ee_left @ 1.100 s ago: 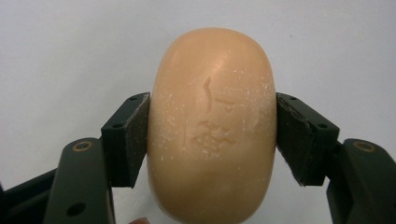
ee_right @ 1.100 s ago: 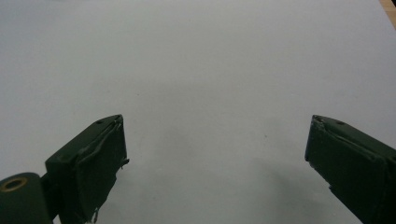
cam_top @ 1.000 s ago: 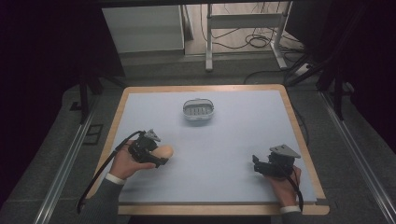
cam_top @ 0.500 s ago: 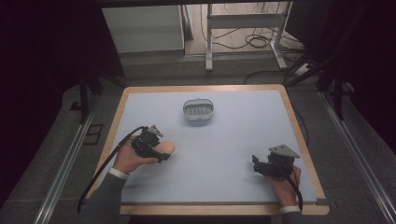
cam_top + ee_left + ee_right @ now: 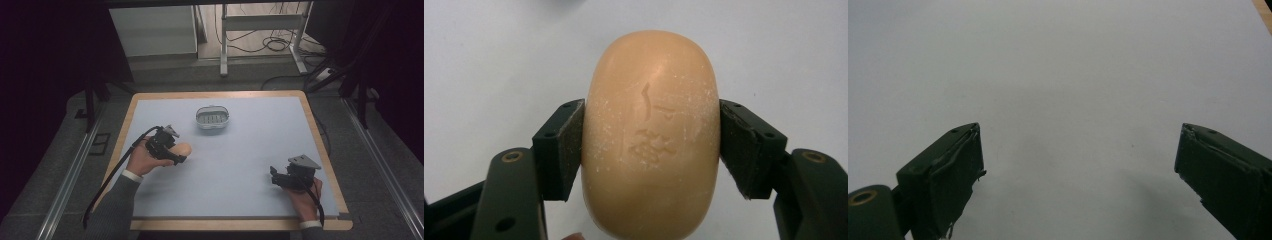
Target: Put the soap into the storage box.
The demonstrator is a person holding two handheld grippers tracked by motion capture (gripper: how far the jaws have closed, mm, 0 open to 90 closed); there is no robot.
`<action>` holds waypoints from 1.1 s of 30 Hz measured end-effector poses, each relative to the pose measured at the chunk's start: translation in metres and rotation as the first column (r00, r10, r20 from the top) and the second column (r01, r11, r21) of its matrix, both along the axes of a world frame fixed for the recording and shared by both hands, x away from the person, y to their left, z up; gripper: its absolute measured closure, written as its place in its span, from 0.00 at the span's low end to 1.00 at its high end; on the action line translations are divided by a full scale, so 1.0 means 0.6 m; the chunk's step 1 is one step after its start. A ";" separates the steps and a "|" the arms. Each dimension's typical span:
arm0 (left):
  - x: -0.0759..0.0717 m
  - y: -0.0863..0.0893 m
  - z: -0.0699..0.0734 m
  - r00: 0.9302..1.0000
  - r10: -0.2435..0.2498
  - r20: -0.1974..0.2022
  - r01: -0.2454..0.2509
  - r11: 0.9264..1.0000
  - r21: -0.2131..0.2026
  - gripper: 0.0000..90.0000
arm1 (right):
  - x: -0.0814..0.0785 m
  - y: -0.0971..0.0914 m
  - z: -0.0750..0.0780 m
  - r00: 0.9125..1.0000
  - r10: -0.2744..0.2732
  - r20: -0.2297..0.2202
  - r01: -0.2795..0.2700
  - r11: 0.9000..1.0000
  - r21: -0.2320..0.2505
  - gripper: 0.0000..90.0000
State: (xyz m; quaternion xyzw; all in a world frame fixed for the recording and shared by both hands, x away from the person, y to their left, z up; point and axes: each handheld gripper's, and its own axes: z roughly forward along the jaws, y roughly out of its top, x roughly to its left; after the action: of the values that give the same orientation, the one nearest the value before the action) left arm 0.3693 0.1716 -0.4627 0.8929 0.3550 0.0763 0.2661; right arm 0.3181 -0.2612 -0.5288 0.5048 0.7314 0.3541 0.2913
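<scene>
Above the table (image 5: 250, 165), soap (image 5: 651, 135) pinched between left tongs (image 5: 651, 145).

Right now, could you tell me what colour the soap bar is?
The soap bar is peach-orange with pale powdery flecks, clearest in the left gripper view.
</scene>
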 end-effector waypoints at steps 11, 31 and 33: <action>0.020 -0.006 0.015 1.000 0.002 0.006 -0.002 1.000 -0.005 0.36 | 0.000 0.001 0.000 1.000 0.001 -0.001 -0.001 1.000 -0.006 0.06; 0.059 -0.010 0.028 1.000 0.017 0.006 -0.017 1.000 0.009 0.36 | 0.000 0.001 0.000 1.000 -0.001 -0.001 0.001 1.000 -0.008 0.06; 0.064 -0.011 0.029 1.000 0.018 0.004 -0.018 1.000 0.011 0.36 | 0.000 0.001 0.000 1.000 -0.002 0.000 0.002 1.000 -0.006 0.06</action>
State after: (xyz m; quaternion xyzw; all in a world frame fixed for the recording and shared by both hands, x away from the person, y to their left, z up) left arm 0.4079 0.1650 -0.4455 0.8911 0.3620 0.0823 0.2610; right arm 0.3181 -0.2607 -0.5289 0.5046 0.7322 0.3514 0.2930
